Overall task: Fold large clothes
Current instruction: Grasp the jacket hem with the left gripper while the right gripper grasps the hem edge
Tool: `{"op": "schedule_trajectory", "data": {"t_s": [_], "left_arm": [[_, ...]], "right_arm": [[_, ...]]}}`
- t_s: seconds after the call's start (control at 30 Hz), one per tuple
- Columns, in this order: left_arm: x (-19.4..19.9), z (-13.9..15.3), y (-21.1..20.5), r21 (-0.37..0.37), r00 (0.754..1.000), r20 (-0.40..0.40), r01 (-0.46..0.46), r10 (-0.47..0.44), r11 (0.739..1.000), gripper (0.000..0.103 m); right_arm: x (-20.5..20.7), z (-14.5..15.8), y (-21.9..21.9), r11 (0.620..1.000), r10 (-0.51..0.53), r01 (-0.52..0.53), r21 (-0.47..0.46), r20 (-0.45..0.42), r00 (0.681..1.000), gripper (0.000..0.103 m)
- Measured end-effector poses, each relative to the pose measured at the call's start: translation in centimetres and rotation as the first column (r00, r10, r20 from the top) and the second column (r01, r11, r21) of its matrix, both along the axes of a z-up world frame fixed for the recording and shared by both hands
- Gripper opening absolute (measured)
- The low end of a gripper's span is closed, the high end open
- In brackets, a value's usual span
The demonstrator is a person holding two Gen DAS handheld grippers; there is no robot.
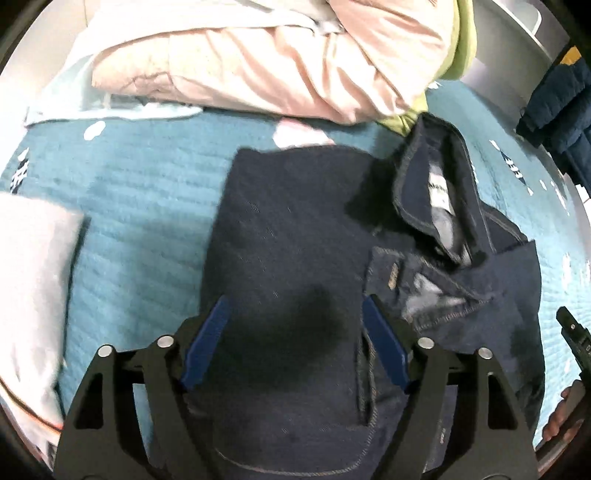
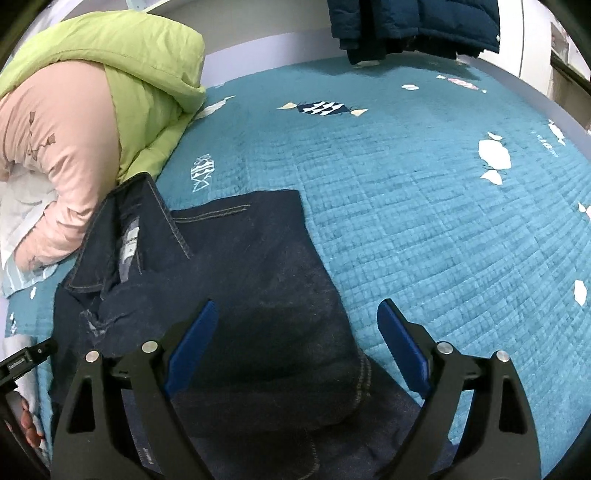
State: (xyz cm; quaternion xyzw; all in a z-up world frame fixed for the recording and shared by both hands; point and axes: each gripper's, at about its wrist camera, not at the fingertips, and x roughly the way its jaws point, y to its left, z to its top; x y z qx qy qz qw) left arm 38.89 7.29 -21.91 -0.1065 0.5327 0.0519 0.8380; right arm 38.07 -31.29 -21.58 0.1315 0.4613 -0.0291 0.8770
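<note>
Hovering just above the bed, both tools hang with their blue pads spread wide and nothing caught between them: the left tool (image 1: 293,343) sits over the middle of the dark denim jacket (image 1: 295,229), and the right tool (image 2: 295,347) over the jacket's other side, one pad over the cloth and one over bare quilt. Neither presses on the fabric, so the garment lies free on the teal quilted bedspread (image 2: 424,229). From where I stand the jacket looks partly folded, I'd say: one side panel lies flat and doubled over the body, fairly smooth, while the collar (image 1: 432,192) with its white label stands up crumpled and the far edge is bunched. My guess is that the sides are turned in and the remaining work is to flatten the collar area and bring the length over into a tidy packet. Beyond the jacket, a pink padded coat (image 1: 258,59) and a lime-green one (image 2: 140,85) lie heaped by the bed's far edge, seemingly still waiting. Farther off, a dark blue puffer (image 2: 413,22) hangs past the bedspread's end.
</note>
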Motion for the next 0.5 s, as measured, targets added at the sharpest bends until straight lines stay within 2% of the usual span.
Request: {"op": "schedule_trajectory", "data": {"t_s": [0.17, 0.3, 0.43, 0.5], "left_arm": [[3.2, 0.5, 2.0, -0.010, 1.000, 0.003, 0.018, -0.017, 1.000, 0.079], [6.0, 0.3, 3.5, -0.032, 1.000, -0.014, 0.026, -0.026, 0.999, 0.079], [9.0, -1.1, 4.7, -0.021, 0.997, -0.079, 0.019, -0.021, 1.000, 0.079], [10.1, -2.0, 5.4, -0.025, 0.994, -0.105, 0.011, -0.014, 1.000, 0.079]], "right_arm": [[1.8, 0.1, 0.1, 1.000, -0.001, 0.002, 0.009, -0.034, 0.999, 0.085], [5.7, -0.1, -0.2, 0.999, 0.016, -0.014, 0.031, -0.074, 0.997, 0.085], [9.8, -1.4, -1.0, 1.000, -0.001, 0.005, 0.022, -0.149, 0.989, 0.085], [12.5, -2.7, -1.3, 1.000, 0.019, -0.014, 0.026, -0.223, 0.975, 0.085]]}}
